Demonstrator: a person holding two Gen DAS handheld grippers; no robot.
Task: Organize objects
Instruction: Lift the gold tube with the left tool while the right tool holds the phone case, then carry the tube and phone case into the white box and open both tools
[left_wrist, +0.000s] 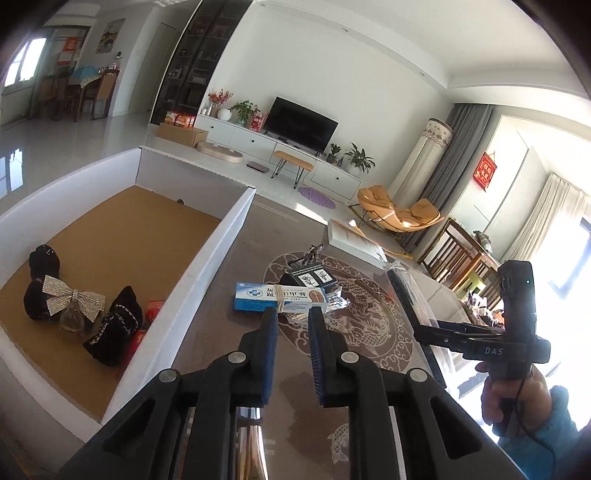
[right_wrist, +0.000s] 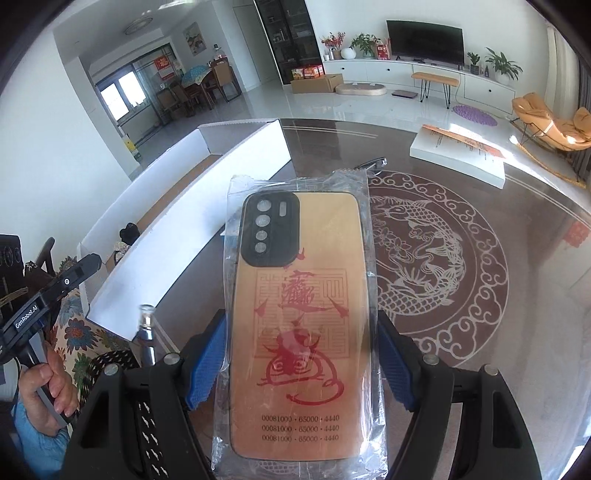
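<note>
The right gripper (right_wrist: 299, 354) jaws pinch the bagged phone case (right_wrist: 299, 317) across its width, its long axis pointing to 12 o'clock. The white box (right_wrist: 207, 221) lies at 10 o'clock. The left gripper (left_wrist: 291, 317) jaws are closed and empty; the medicine carton (left_wrist: 280, 297) lies on the bench (left_wrist: 229, 332) at their 12 o'clock.

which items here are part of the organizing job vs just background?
Job:
- phone case in plastic sleeve, clamped in right hand-held gripper
- white box, already holding black pouches and rhinestone bow
- blue-white carton, keys, white book on table
- left hand-held gripper, shut, empty

Background:
- TV
- orange chair
</note>
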